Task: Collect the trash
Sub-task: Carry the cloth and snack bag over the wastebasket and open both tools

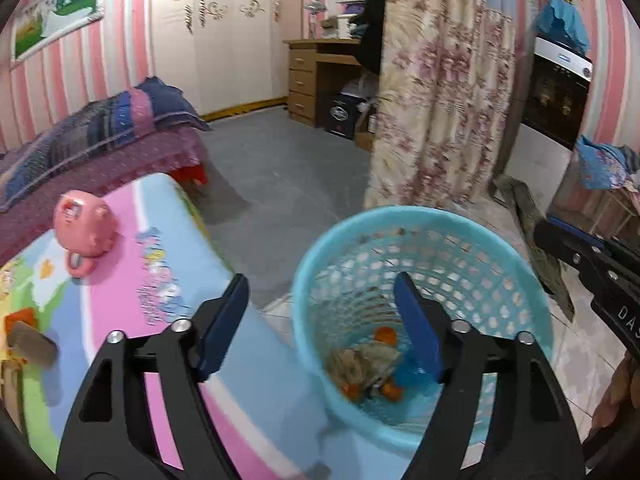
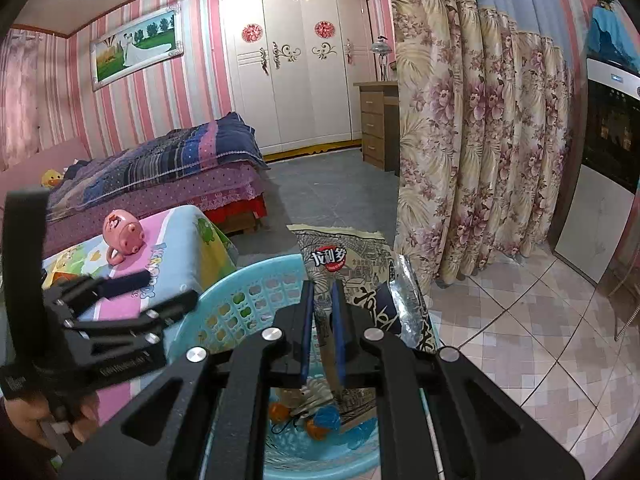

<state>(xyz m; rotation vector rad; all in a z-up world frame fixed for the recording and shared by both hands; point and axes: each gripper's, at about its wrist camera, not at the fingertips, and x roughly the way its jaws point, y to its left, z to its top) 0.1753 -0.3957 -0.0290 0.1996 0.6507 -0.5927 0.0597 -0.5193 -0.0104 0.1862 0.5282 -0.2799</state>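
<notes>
A light blue mesh basket (image 1: 460, 220) stands on the floor beside the low table; crumpled paper and orange scraps (image 1: 370, 364) lie at its bottom. My left gripper (image 1: 320, 304) is open and empty, held above the basket's left rim. My right gripper (image 2: 322, 308) is shut on a printed snack bag (image 2: 344, 256) and holds it upright over the basket (image 2: 248, 292). The right gripper's body shows at the right edge of the left wrist view (image 1: 600, 276). The left gripper also shows in the right wrist view (image 2: 132, 280).
A low table with a colourful cartoon cover (image 1: 132, 280) bears a pink piggy toy (image 1: 84, 228) and a small brown object (image 1: 32, 344). A bed (image 2: 160, 168), floral curtain (image 2: 472, 152), wooden desk (image 1: 316, 76) and white cabinet (image 2: 600, 200) stand around.
</notes>
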